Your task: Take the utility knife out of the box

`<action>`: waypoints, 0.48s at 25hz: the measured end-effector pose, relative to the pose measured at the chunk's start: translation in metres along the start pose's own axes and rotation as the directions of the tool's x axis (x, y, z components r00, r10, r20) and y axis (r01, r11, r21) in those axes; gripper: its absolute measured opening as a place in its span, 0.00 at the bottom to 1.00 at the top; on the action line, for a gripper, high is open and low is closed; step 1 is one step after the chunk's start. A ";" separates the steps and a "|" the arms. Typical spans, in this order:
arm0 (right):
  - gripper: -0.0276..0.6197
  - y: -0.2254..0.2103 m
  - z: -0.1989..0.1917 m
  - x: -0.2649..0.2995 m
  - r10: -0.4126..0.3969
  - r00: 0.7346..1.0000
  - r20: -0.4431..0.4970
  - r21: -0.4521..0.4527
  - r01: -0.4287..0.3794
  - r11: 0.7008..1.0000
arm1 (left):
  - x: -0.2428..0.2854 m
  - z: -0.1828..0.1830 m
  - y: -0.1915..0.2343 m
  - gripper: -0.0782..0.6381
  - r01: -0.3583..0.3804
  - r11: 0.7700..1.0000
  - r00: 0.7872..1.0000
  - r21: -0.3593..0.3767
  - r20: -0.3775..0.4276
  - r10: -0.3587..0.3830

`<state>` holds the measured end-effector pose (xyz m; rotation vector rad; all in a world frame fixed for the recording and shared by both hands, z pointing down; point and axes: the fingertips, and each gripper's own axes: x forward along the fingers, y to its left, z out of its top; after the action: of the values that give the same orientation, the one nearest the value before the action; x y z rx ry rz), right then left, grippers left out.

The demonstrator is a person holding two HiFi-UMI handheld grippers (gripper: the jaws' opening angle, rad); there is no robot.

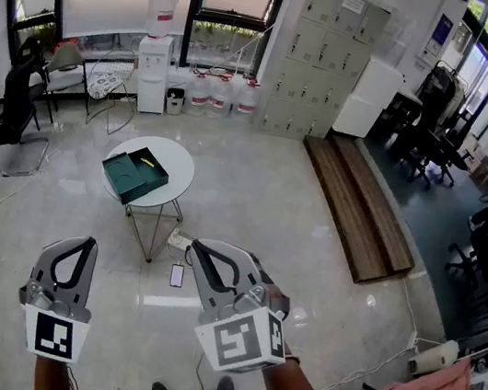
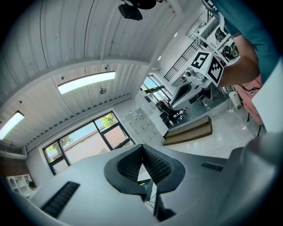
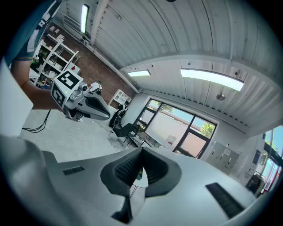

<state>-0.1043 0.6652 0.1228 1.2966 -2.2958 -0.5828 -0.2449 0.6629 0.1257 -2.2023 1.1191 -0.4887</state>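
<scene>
**A:** Both pairs of jaws are pressed together with nothing in them, on the left gripper (image 1: 82, 241) and the right gripper (image 1: 198, 246) alike.

**B:** And the knife?

**A:** It's a small yellow streak (image 1: 147, 162) inside the open green box (image 1: 131, 179) on the round counter (image 1: 181, 165).

**B:** Which gripper is nearer the box?

**A:** Neither, really. The box lies well ahead of both, between them. The right gripper's tips slant toward it.

**B:** Which way does the knife's long axis run?

**A:** It seems to run along the box's far side, but it's too small to be sure. I'd judge that closing in on the box comes first.
</scene>
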 end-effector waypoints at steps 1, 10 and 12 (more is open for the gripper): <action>0.10 -0.001 0.001 0.002 -0.001 1.000 0.000 0.000 0.001 1.000 | 0.001 0.000 0.002 0.13 0.001 1.000 1.000 0.001 0.002 -0.001; 0.10 0.003 0.012 0.008 0.000 1.000 0.006 0.011 -0.001 1.000 | -0.003 -0.004 0.015 0.13 0.002 1.000 1.000 0.001 0.002 -0.002; 0.10 0.005 0.013 0.009 0.002 1.000 0.020 0.021 -0.003 1.000 | -0.003 -0.007 0.015 0.13 0.002 1.000 1.000 -0.002 0.004 -0.002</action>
<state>-0.1197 0.6616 0.1165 1.3028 -2.3256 -0.5753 -0.2594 0.6560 0.1204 -2.2054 1.1161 -0.4843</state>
